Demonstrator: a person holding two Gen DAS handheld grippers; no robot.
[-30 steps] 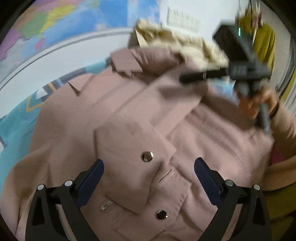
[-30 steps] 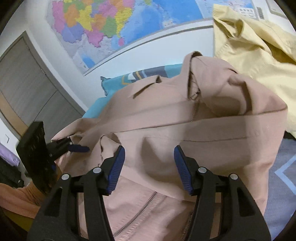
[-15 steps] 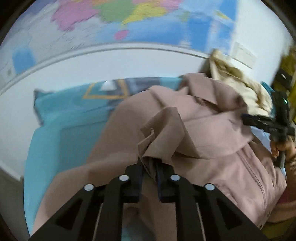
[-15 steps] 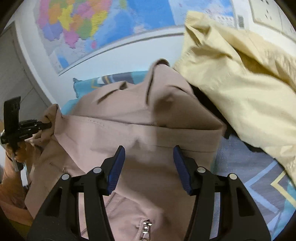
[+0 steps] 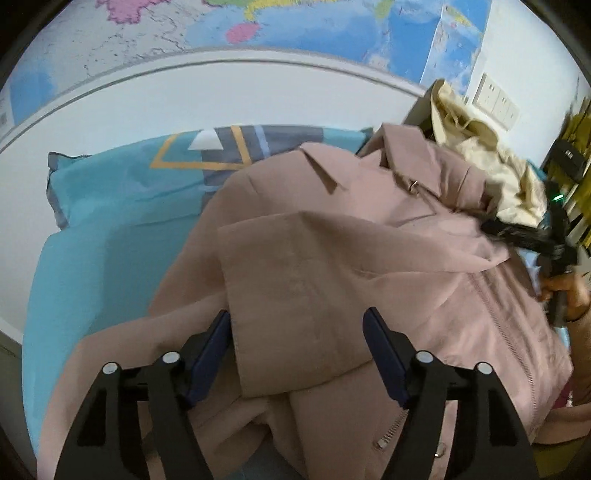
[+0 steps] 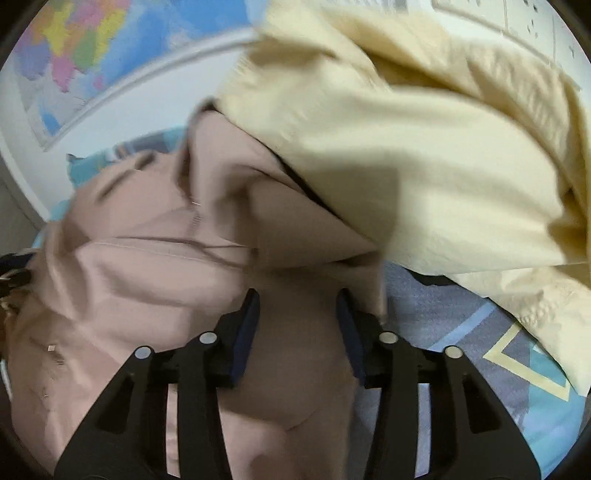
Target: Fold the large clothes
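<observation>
Jacket point(image 5: 369, 266) sleeve lies folded across. Left hand-held gripper point(image 5: 297, 354) gapes wide; right hand-held gripper point(image 6: 297, 332), half-closed around cloth, should pinch firmly, fold inward.

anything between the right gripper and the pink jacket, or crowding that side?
Nothing between: the right gripper has its jaws open around pink jacket fabric. The cream garment lies over the jacket's far right edge, crowding that side.

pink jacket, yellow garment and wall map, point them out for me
pink jacket point(image 5: 332, 280), left wrist view, folded-over panel.
yellow garment point(image 6: 424, 155), right wrist view, broad middle of the cloth.
wall map point(image 5: 314, 29), left wrist view, blue sea area.
</observation>
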